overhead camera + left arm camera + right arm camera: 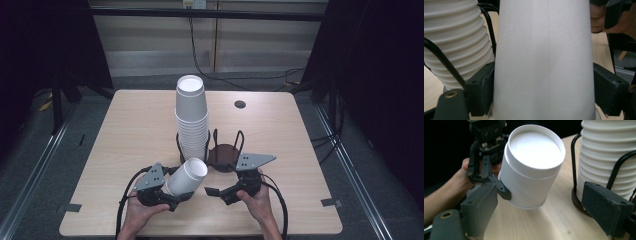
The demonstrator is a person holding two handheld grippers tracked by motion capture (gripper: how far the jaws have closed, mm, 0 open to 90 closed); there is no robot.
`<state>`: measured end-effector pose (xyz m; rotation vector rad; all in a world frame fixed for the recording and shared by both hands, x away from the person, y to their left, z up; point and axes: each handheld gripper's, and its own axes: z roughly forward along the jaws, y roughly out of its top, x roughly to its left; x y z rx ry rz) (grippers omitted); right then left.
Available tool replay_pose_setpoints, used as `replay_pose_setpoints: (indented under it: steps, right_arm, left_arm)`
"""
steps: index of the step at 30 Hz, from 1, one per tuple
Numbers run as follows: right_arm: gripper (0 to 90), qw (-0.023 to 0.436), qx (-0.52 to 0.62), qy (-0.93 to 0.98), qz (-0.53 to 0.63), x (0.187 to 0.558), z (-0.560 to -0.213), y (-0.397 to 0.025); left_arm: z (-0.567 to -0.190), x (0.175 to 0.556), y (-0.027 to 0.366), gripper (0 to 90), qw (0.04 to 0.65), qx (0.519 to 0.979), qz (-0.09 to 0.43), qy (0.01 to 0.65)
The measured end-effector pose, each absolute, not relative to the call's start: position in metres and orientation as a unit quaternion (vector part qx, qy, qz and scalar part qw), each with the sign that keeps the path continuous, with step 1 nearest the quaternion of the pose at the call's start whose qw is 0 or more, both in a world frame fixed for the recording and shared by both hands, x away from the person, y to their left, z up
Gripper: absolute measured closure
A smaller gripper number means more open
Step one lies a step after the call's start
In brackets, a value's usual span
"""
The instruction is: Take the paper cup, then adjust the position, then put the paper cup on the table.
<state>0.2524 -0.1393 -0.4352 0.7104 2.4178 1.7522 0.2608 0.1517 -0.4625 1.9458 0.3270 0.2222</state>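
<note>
A plain white paper cup point(186, 176), with no print or label to be read on it, is gripped between the jaws of the left claw point(172, 192) near the table's point(125, 135) front edge, its closed base tilted up and away. The right claw point(216, 192) is held wide open (nothing between its jaws) just beside the cup. A stack of cups point(191, 117) is seated in a black wire rack point(225, 150) at the table's middle.

Black two-jaw left gripper point(176, 196) and right gripper point(216, 192), each with grey three-cornered top plate, brass-coloured screws, trailing black cable; bare forearms.
</note>
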Motion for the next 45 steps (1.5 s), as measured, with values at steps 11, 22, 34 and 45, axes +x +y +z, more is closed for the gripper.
replay_pose_setpoints:
  steps: [11, 22, 34, 45]
  right_arm:
    - [13.4, 0.036, 0.223, 0.824, 0.52, 0.252, -0.434, -0.139]
    - [13.4, 0.023, 0.215, 0.86, 0.462, 0.261, -0.436, -0.138]
    - [13.6, 0.015, 0.195, 0.893, 0.406, 0.266, -0.427, -0.131]
    - [13.5, -0.006, 0.179, 0.908, 0.378, 0.274, -0.427, -0.13]
  left_arm:
    - [-0.455, 0.261, 0.143, 17.0, 0.491, 0.859, 0.102, 0.106]
    - [-0.453, 0.261, 0.134, 16.9, 0.44, 0.889, 0.098, 0.087]
    - [-0.448, 0.263, 0.126, 17.0, 0.407, 0.906, 0.094, 0.064]
    - [-0.452, 0.268, 0.122, 17.0, 0.37, 0.923, 0.089, 0.058]
